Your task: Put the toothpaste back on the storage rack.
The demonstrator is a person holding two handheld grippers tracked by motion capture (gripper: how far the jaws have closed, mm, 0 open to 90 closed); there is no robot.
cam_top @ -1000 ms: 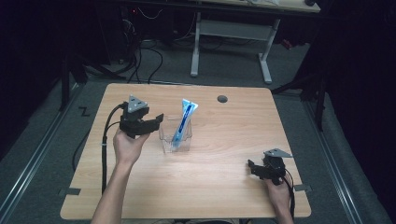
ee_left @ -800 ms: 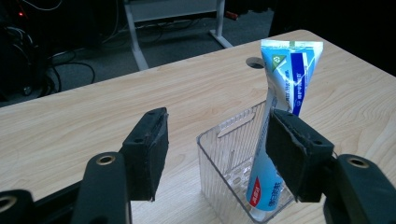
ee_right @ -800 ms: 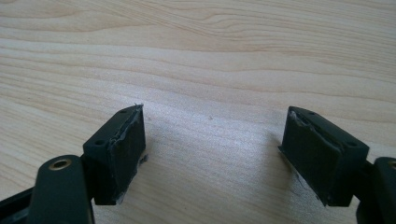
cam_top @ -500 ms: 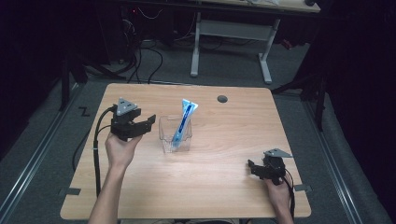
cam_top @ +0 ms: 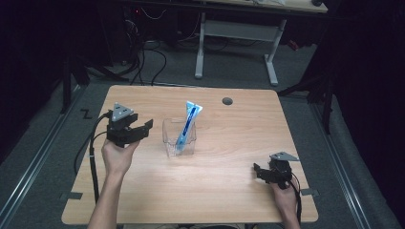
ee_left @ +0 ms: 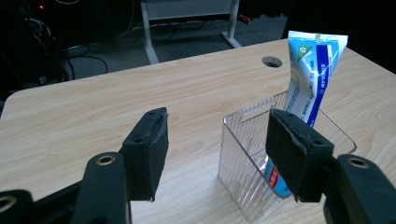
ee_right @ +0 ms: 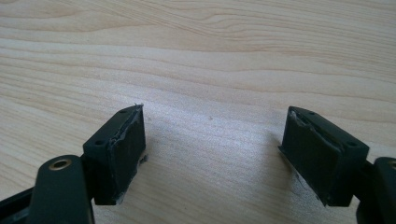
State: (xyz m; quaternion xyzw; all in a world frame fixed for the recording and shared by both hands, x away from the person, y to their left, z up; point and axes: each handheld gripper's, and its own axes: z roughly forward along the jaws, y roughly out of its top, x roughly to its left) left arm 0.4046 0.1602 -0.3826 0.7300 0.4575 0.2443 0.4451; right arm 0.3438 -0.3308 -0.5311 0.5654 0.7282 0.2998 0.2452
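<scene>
Left gripper view: the left gripper (ee_left: 219, 154) has its jaws wide apart with nothing between the pads, and the near left corner of the clear bin (ee_left: 261, 158) sits just ahead of the right-hand jaw. The tube (ee_left: 310, 79) stands in the bin, leaning against the far wall, its crimped end well above the rim and beyond that jaw.

In the high view the left gripper (cam_top: 138, 131) hovers beside the bin (cam_top: 179, 138), apart from it, while the right gripper (cam_top: 261, 171) rests low on the table (cam_top: 229, 191) well off to the other side. In the right gripper view its jaws (ee_right: 210, 154) are also wide and empty over bare wood.

The work in hand looks like leaving or steadying the bin with the tube inside. If the aim is to grip the bin, the wall should come between the pads, so the hand needs to shift toward the right-hand jaw's side and lower a little. Close slowly: the thin plastic may flex or slide, and a knock could tip the leaning tube (cam_top: 187, 126).
</scene>
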